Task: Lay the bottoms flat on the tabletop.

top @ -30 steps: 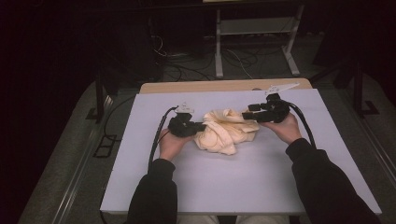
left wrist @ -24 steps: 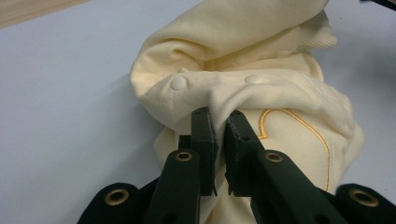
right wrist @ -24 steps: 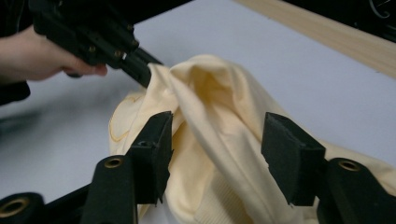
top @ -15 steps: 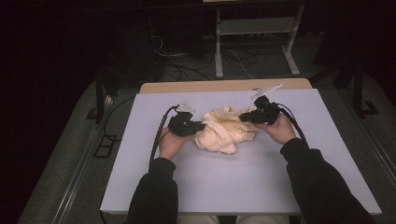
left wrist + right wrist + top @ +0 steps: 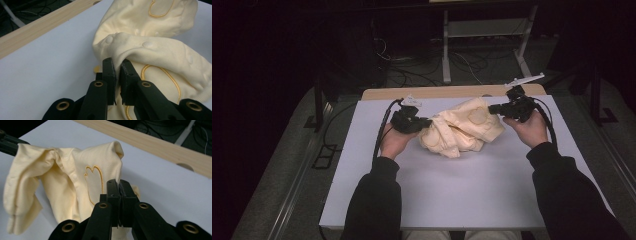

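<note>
Cream garment (image 5: 463, 129) lay bunched mid-desk (image 5: 452, 200), stretched between both tools. The right hand-held gripper (image 5: 493, 108) had just clamped its jaws onto the cloth's far edge, where a second earlier they stood apart; the left hand-held gripper (image 5: 427, 122) pinched a fold at the near side. With both ends gripped and partly raised, spreading it out looked possible.

The right gripper (image 5: 493, 108) jaws have just been closing onto the crumpled cream-yellow cloth garment (image 5: 463, 126); both hands have risen, lifting the garment's edges.
</note>
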Available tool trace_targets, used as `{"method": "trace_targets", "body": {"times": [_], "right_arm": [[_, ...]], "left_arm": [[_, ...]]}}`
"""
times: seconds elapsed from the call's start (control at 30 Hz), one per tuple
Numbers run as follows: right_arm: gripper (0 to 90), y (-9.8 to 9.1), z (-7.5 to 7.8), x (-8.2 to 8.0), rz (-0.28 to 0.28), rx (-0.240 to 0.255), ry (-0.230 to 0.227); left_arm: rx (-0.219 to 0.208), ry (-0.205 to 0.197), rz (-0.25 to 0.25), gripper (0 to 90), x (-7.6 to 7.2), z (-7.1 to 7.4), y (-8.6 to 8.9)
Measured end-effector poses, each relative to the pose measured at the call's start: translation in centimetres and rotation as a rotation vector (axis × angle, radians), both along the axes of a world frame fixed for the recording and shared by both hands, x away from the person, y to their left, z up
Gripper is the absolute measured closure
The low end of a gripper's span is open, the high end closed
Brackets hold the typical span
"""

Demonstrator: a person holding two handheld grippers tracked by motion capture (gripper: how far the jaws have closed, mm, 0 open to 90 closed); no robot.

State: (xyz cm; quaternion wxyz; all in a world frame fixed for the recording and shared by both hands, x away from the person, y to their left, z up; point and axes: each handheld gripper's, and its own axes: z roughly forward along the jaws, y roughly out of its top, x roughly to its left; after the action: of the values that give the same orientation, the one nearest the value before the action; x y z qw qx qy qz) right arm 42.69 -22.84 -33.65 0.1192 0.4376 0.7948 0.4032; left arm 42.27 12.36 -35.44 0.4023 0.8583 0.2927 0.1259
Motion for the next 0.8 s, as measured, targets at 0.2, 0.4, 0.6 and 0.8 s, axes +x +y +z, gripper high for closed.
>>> {"method": "trace_targets", "body": {"times": [0.2, 0.4, 0.6, 0.8], "right_arm": [[86.8, -2.4, 0.1, -1.6, -0.037, 0.085, -0.003], [86.8, -4.5, -1.4, -4.0, -0.065, 0.142, 0.023], [86.8, -6.4, -3.4, -6.1, -0.105, 0.200, 0.059], [86.7, -7.0, -3.9, -8.7, -0.111, 0.212, 0.065]], "left_arm": [[-0.009, -0.026, -0.034, 82.5, 0.4, 1.8, -0.7], [-0.028, -0.026, -0.089, 82.6, 0.3, 2.3, -1.5], [-0.044, -0.017, -0.136, 82.8, -1.4, 1.8, -2.2], [-0.033, -0.010, -0.165, 82.9, -3.5, 1.2, -2.8]]}}
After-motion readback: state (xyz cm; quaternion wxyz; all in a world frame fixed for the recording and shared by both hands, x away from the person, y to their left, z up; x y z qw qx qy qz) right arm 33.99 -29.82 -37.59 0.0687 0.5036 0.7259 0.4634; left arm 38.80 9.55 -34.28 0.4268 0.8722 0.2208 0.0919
